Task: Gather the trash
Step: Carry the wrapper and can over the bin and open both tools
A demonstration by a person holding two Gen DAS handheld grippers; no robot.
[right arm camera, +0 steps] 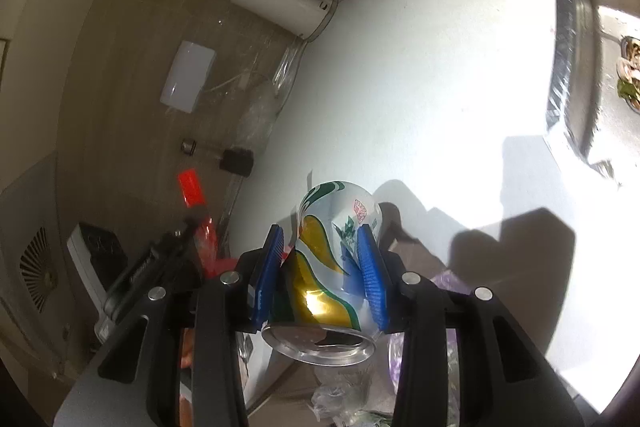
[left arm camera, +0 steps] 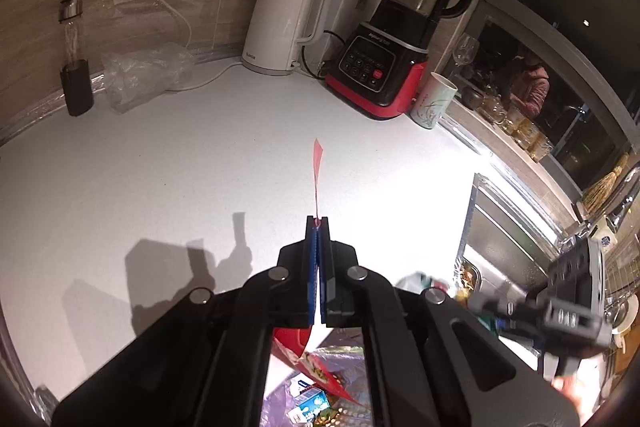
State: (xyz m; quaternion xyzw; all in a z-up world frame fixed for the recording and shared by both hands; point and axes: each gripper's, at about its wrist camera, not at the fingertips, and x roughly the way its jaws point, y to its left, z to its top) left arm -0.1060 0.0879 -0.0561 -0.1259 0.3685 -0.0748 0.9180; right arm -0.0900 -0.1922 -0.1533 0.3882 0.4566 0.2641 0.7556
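Left gripper point(left arm camera: 318, 227) clamped on red wrapper point(left arm camera: 318, 163) — right gripper point(right arm camera: 326, 267) squeezing drink can point(right arm camera: 336, 259)

Between the left gripper's point(left arm camera: 318, 227) closed fingers, most of the red wrapper point(left arm camera: 318, 163) is hidden. The right gripper point(right arm camera: 320, 247) shows in the left view only as a blur. Its blue pads point(right arm camera: 370, 267) cover the can's point(right arm camera: 332, 251) sides.
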